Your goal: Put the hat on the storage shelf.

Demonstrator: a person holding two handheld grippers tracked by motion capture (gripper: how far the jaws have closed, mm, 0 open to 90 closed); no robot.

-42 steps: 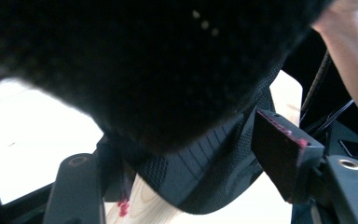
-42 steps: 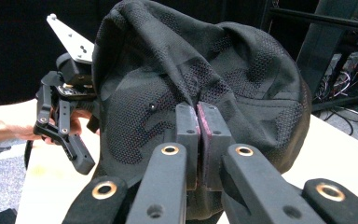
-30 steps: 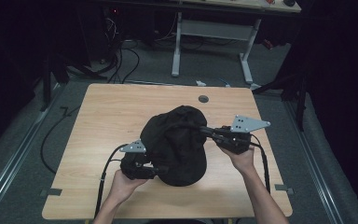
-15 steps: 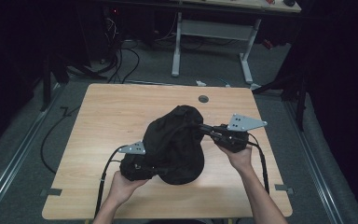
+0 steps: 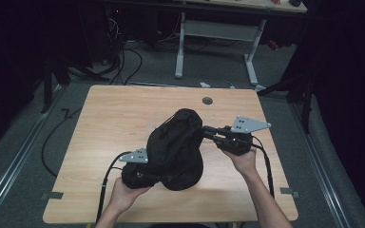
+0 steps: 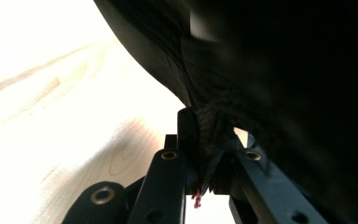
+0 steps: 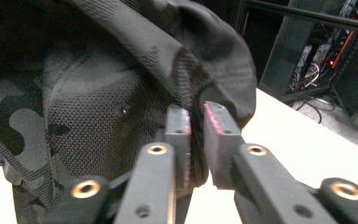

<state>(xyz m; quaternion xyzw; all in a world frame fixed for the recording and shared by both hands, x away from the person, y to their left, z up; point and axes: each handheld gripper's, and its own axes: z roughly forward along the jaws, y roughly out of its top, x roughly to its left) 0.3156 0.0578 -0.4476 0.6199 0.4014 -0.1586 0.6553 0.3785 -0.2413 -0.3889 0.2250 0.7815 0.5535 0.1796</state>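
Black camouflage cap (image 5: 176, 152) sits bunched up on the worktop (image 5: 109, 123), nearer the front edge than the back and a little right of the middle. Its mesh lining and camouflage panels show in the right gripper view (image 7: 88, 102). The left gripper (image 6: 205, 172) comes in low at the cap's front left side, and its fingers (image 6: 186, 135) are pinched tight on a fold of the cap's dark fabric, with a bit of red thread hanging below the pinch. The right gripper (image 7: 196, 140) meets the cap's right side, level with the worktop. Its jaws have just been opening; the cap's rim lies in the narrow gap between its fingers (image 7: 219, 140), which no longer clamp it. A round grommet (image 5: 207, 100) sits near the back edge.
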